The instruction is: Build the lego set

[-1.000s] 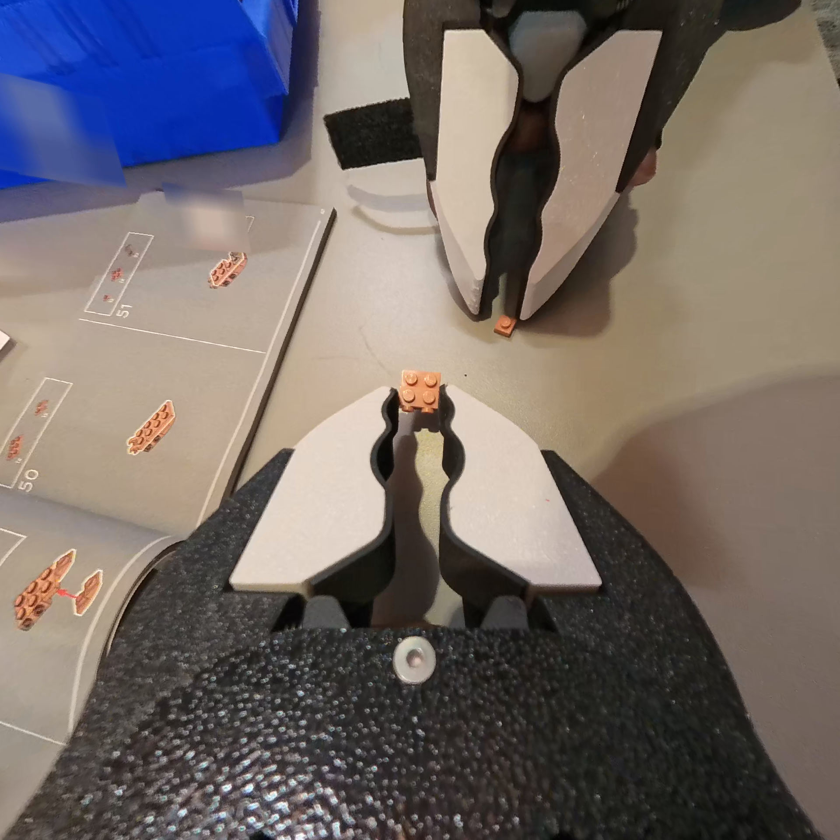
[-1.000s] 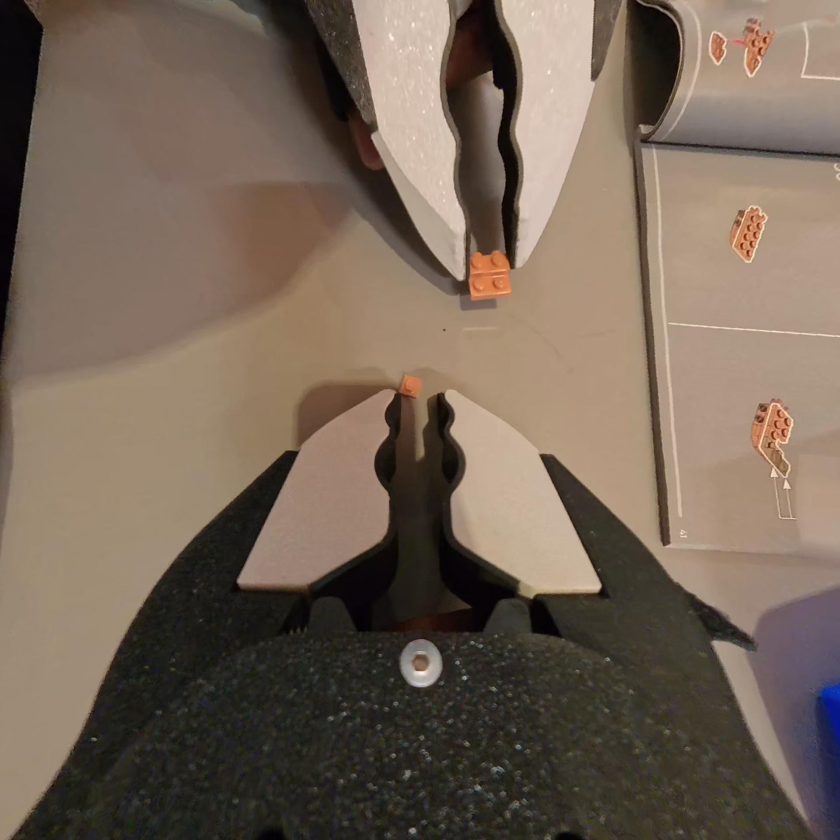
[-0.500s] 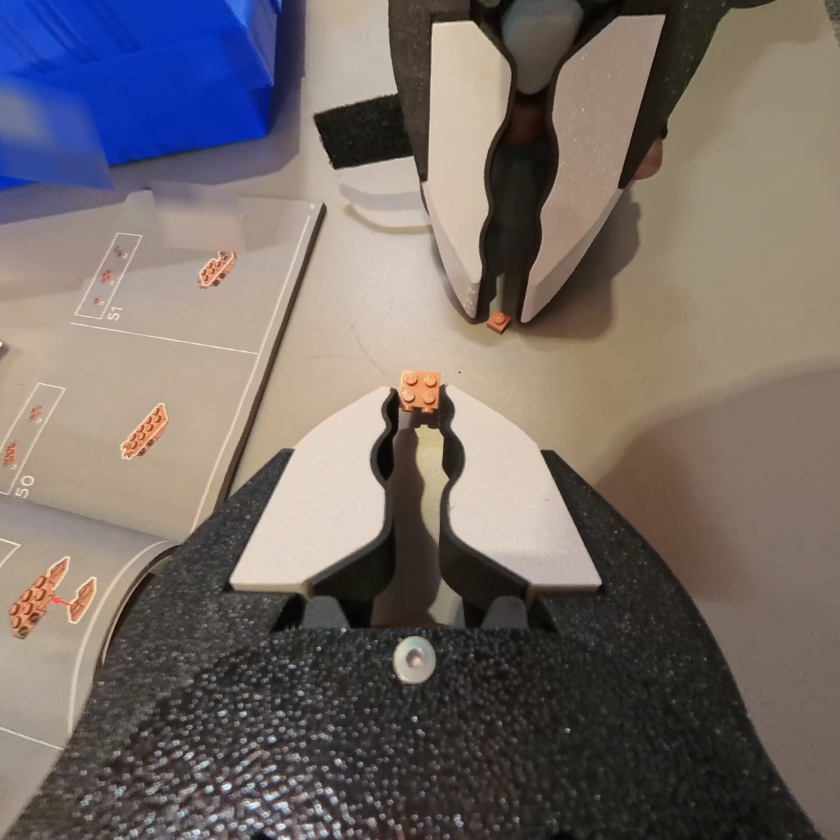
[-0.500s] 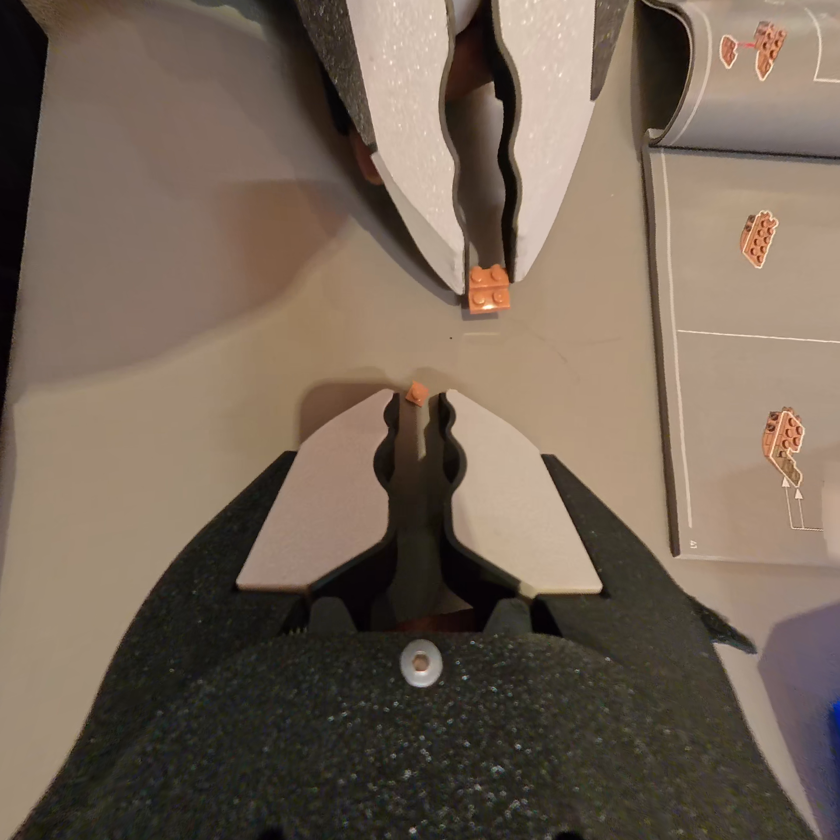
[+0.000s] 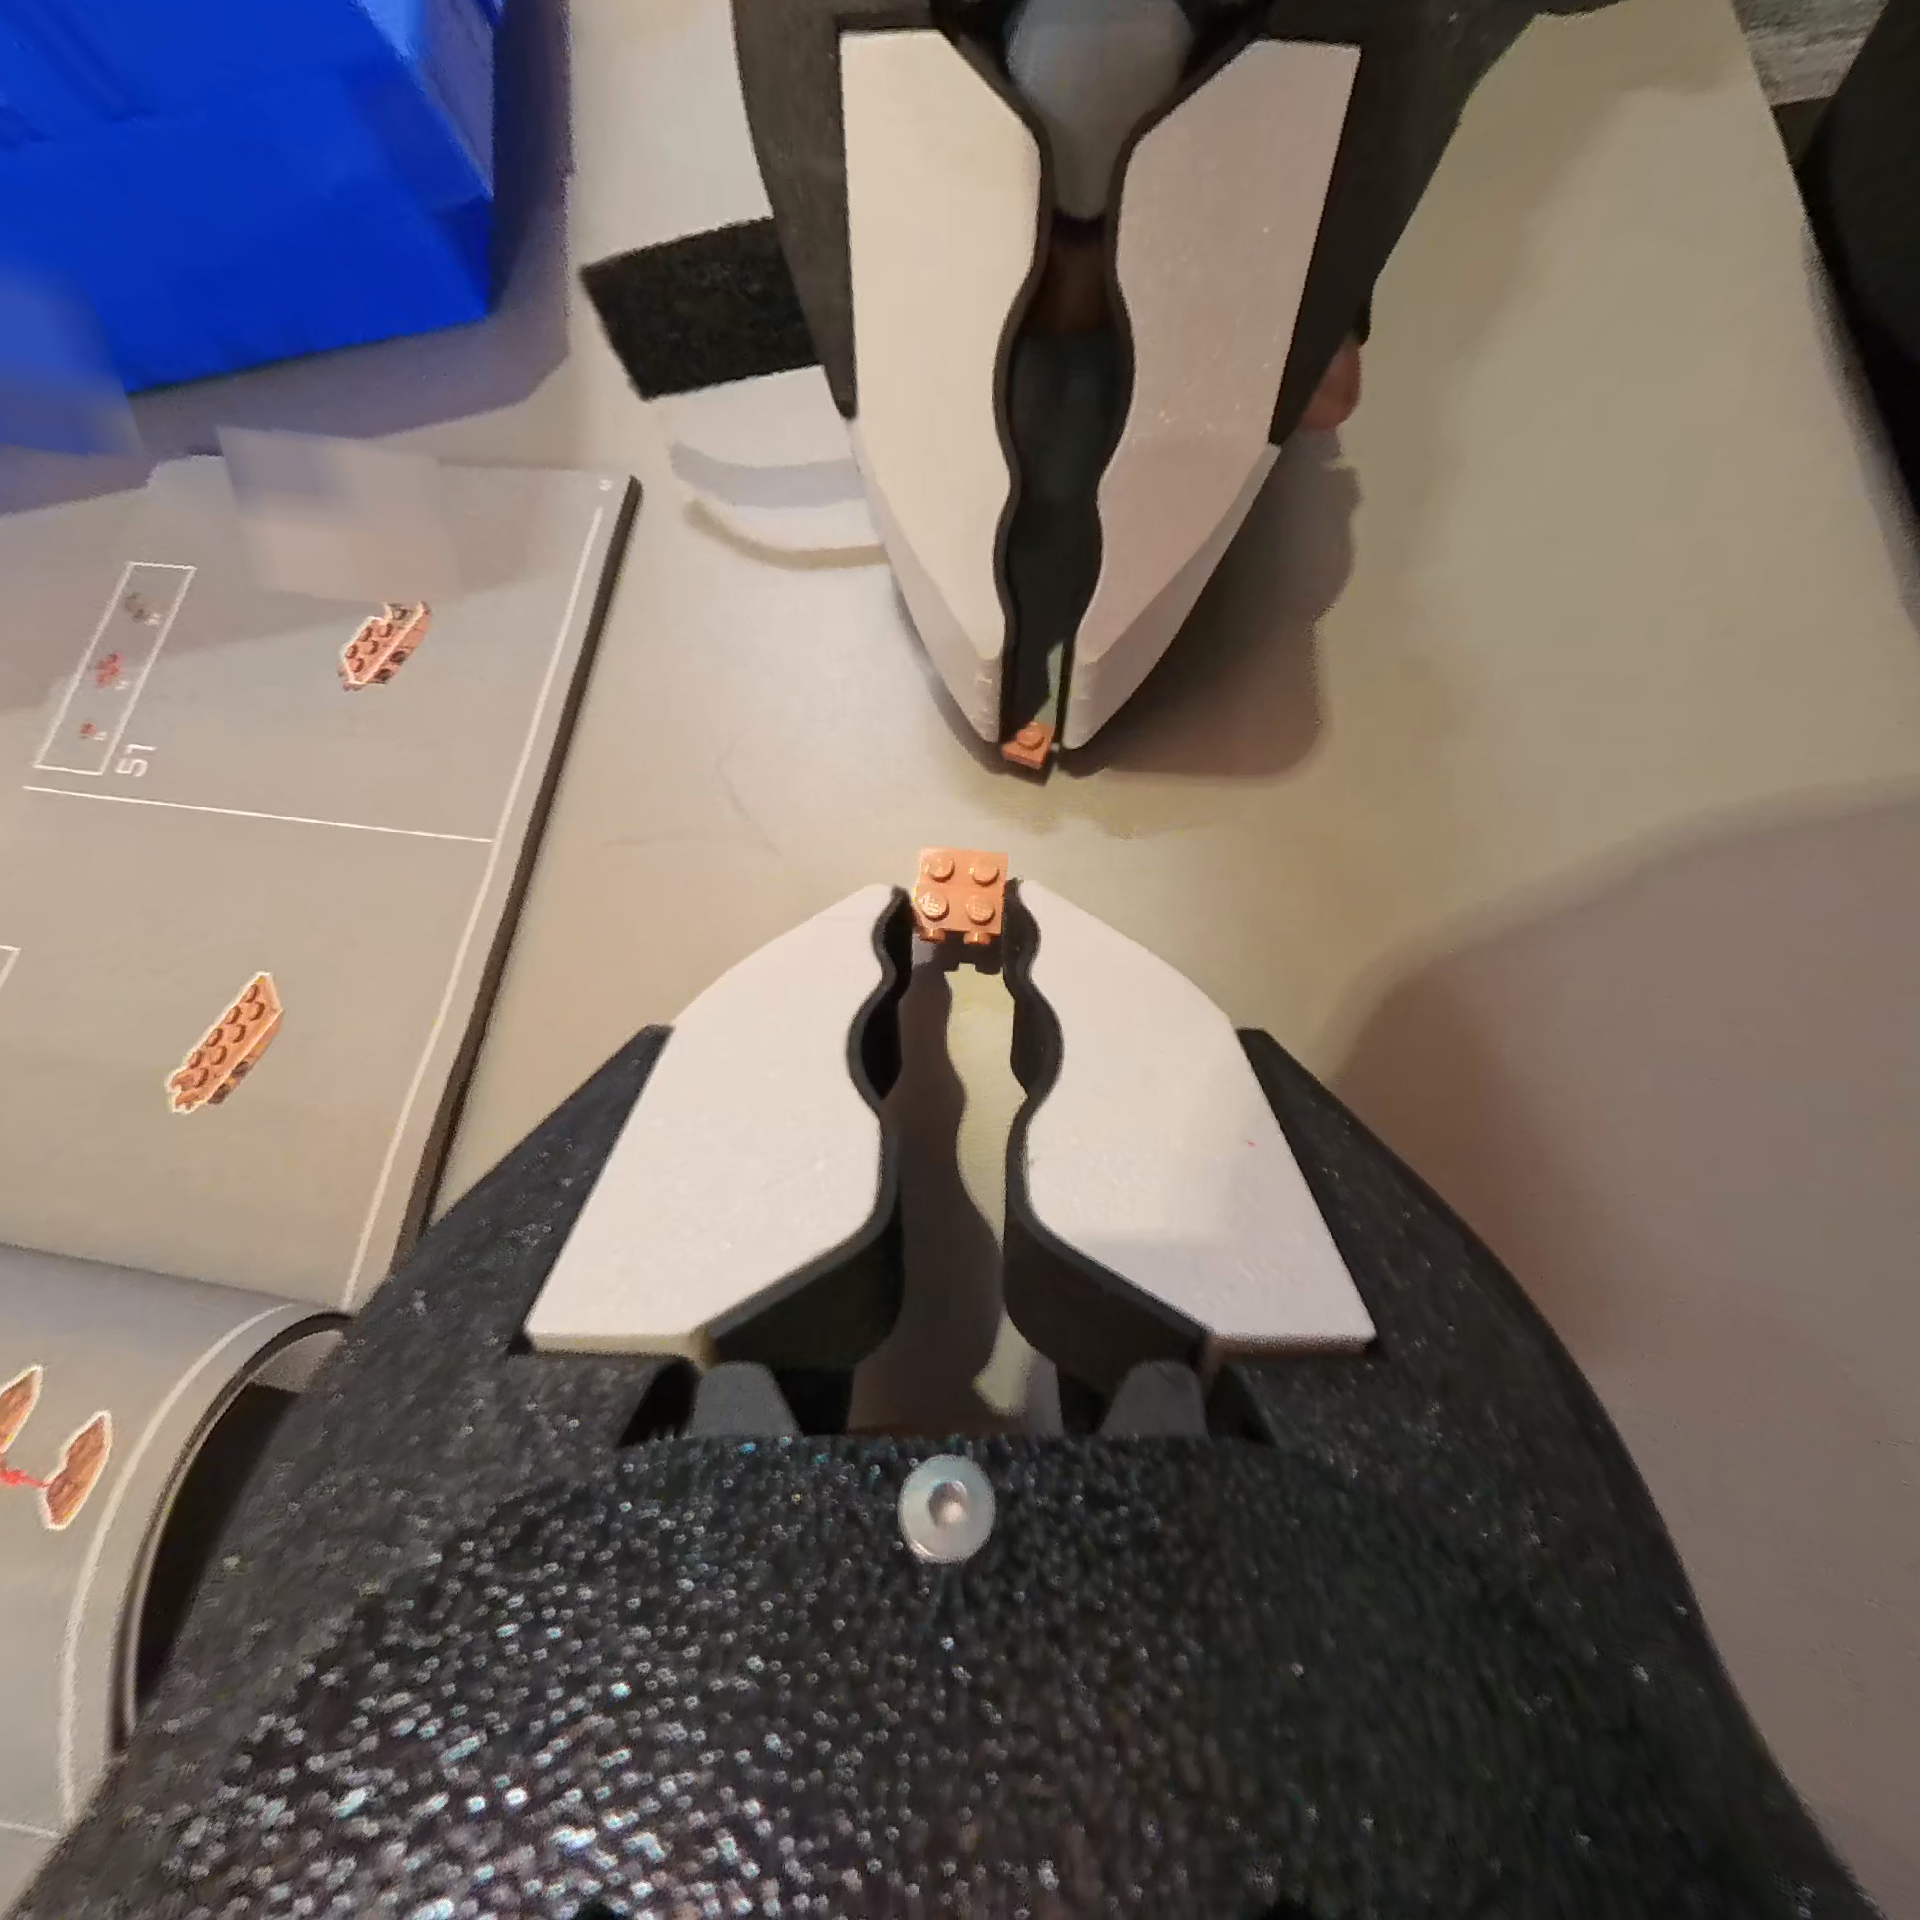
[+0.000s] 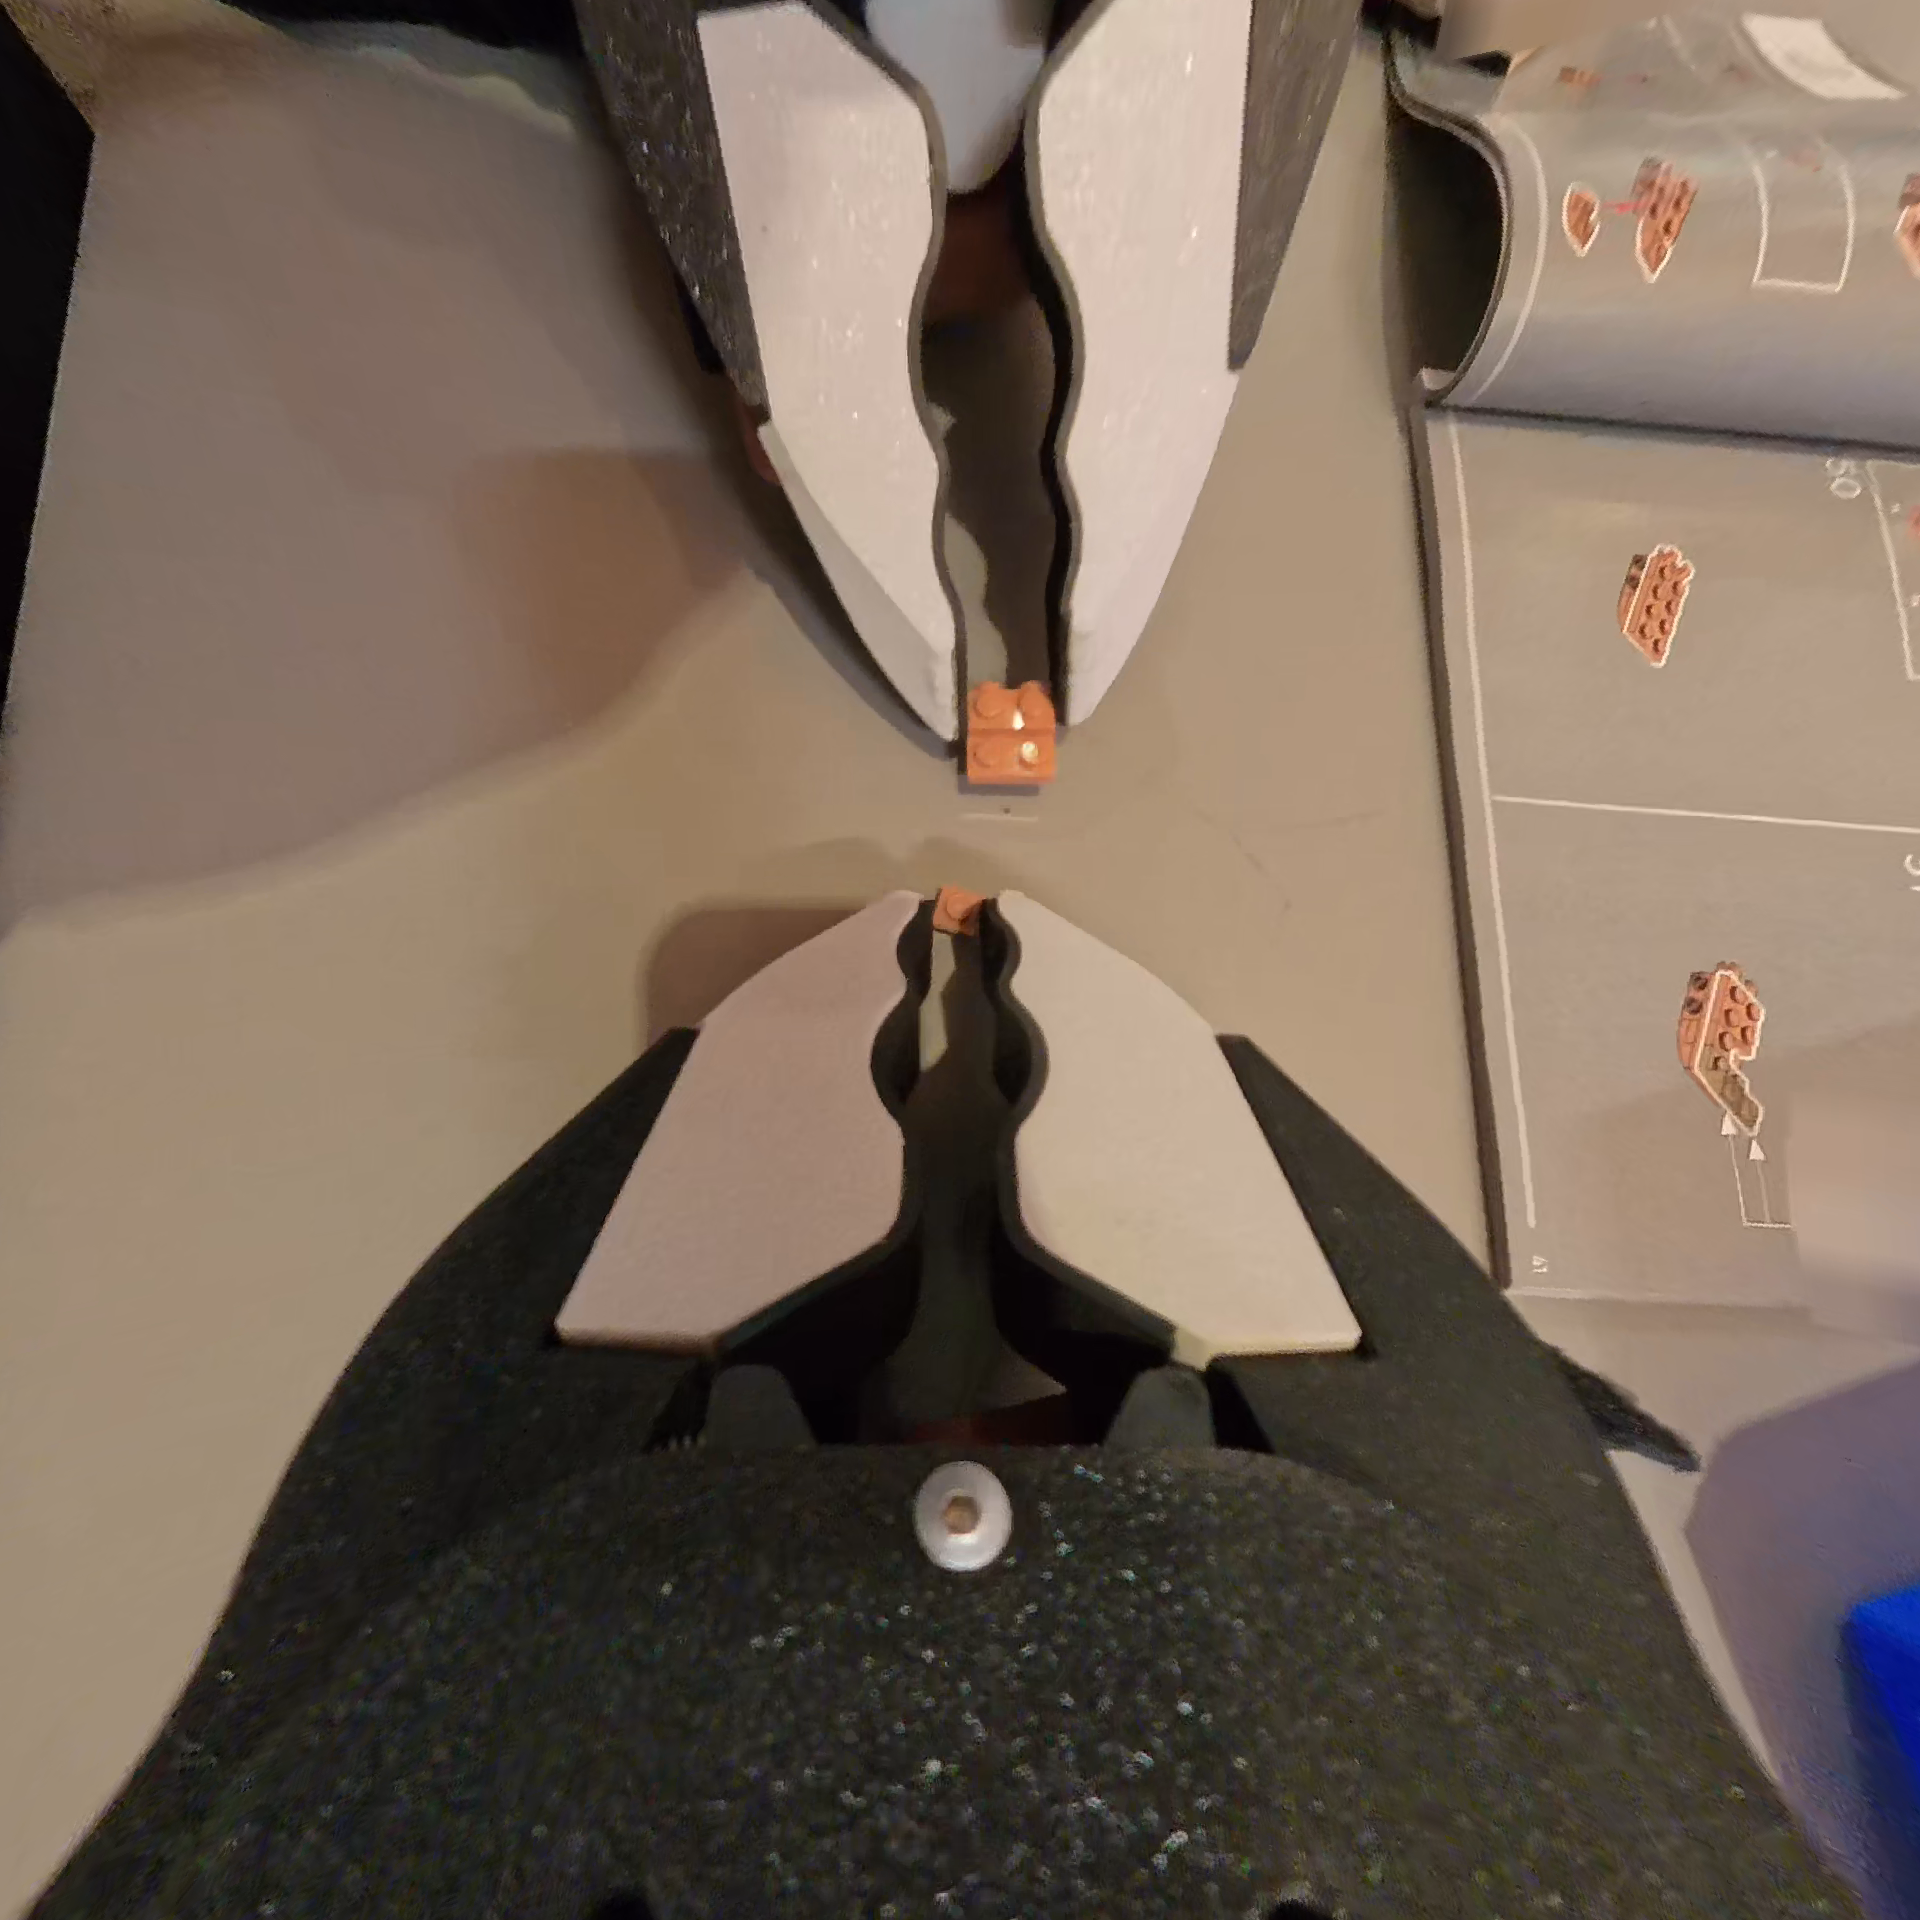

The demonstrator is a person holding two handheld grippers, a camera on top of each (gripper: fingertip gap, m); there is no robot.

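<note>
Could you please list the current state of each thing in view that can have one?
Left tool: shut on the four-stud brown brick, held at its tips.
Right tool: shut on the tiny one-stud brown piece.
Instruction booklet: open, lying flat, near page curled over.

a hobby desk: grey tabletop (image 5: 1558, 623), open brick-building instruction booklet (image 5: 260, 883), blue bin (image 5: 208, 187).

Orange-brown bricks (image 5: 961, 896), blue bin (image 5: 239, 177)
</note>
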